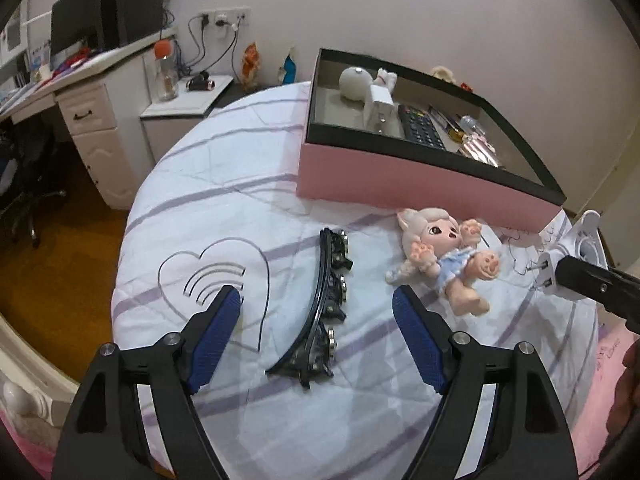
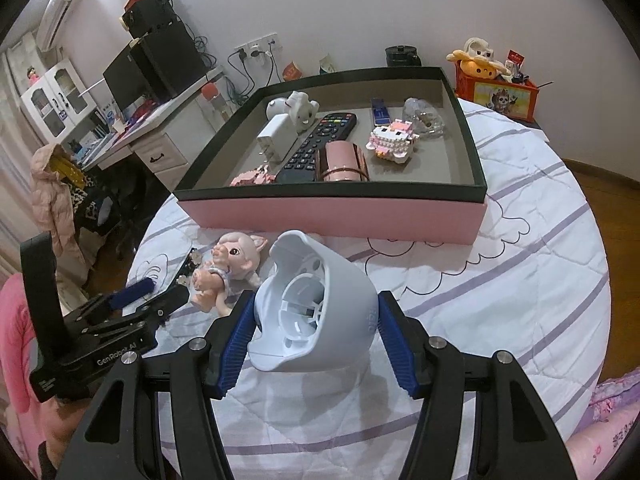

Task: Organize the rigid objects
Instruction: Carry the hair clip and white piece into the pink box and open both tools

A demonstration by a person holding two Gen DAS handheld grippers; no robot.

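My left gripper (image 1: 318, 304) is open above a black curved hair band with studs (image 1: 326, 308) lying on the white bedspread. A small doll (image 1: 444, 256) lies to its right. My right gripper (image 2: 316, 334) is shut on a white plastic plug-in device (image 2: 316, 312), held just above the bed; it also shows in the left wrist view (image 1: 568, 260). The pink box with a black rim (image 2: 332, 216) stands behind, holding a remote (image 2: 320, 144), a white charger (image 2: 276, 134), a pink cylinder (image 2: 342, 162) and small figures.
A desk with a monitor (image 1: 80, 28), a drawer unit (image 1: 96, 136) and a nightstand with a bottle (image 1: 166, 76) stand left of the bed. A red toy box (image 2: 500, 92) sits behind the pink box. The floor drops off left and right.
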